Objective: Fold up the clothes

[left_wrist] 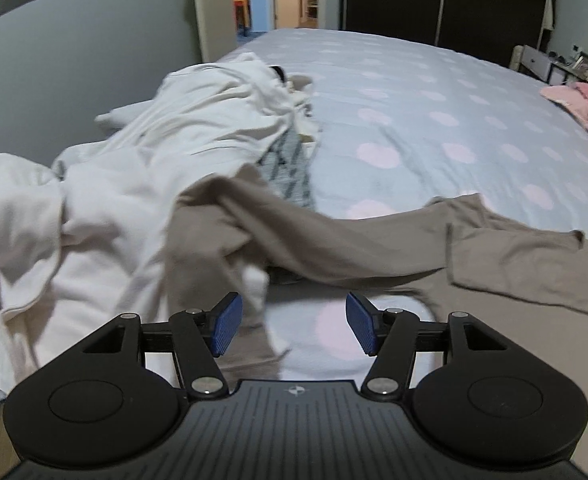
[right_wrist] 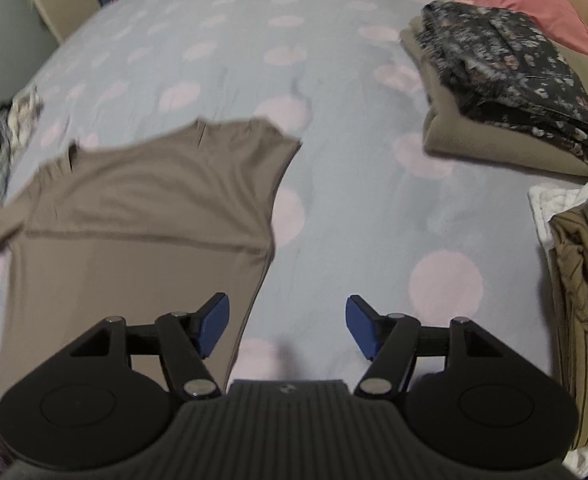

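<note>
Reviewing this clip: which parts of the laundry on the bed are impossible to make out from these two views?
- Taupe long-sleeved top: right wrist view, its lower part is hidden behind the open right gripper.
- Same top's left sleeve end: left wrist view, bunched and blurred against the white laundry heap.
- Grey patterned cloth: mostly buried under that heap.
- Striped folded stack: cut off by the right edge.
</note>
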`<state>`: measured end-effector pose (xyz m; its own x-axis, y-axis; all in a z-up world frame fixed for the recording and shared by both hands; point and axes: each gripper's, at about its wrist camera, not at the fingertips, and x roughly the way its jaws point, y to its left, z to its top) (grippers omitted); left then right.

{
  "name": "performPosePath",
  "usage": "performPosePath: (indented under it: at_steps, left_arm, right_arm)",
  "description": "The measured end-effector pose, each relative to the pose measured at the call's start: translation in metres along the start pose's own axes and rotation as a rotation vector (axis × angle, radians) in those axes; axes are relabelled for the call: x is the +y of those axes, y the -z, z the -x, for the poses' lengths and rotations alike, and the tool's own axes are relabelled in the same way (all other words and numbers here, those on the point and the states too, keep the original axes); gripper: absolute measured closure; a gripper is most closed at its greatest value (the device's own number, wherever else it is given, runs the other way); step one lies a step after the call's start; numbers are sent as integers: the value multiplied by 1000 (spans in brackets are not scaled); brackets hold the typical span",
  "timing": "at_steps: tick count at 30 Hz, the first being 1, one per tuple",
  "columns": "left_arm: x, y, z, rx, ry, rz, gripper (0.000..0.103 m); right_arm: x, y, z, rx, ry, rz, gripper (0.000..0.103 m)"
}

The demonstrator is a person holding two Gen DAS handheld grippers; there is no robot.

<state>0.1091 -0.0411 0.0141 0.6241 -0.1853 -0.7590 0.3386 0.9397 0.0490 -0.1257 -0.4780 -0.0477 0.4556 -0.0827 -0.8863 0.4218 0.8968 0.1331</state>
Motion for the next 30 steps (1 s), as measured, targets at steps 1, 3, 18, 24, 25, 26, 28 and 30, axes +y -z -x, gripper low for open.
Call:
performPosePath:
  at_steps: [1,3,18,24,25,26,28,30]
  left_arm:
    - [4,2,-1,-3,-11,-5,47]
    - [9,5,-3,-10,-40,-15,46]
    - [42,-14,-28,-61,-116,135,97]
    - [-2,-25,9,-176,-23,66,103]
    - [-13,-27,16,-189,7,45,103]
    - [-24,-29,24,-201,37,23,103]
    - [-46,-33,38,-225,99,-21,103]
    - [-74,-34,45,-218,174,-85,103]
  right_arm:
    - [6,2,-3,7,0,18,36]
    - [17,3,-7,15,-2,49,36]
    - [18,-20,-22,23,34,55,36]
    - [-17,-27,-15,8,82,-51,35]
    - [-21,-27,-15,8,85,-64,35]
    - [-23,-28,-15,8,81,-72,35]
    - [-27,-29,-14,8,73,-85,35]
    - [-27,-29,-14,7,60,-80,35]
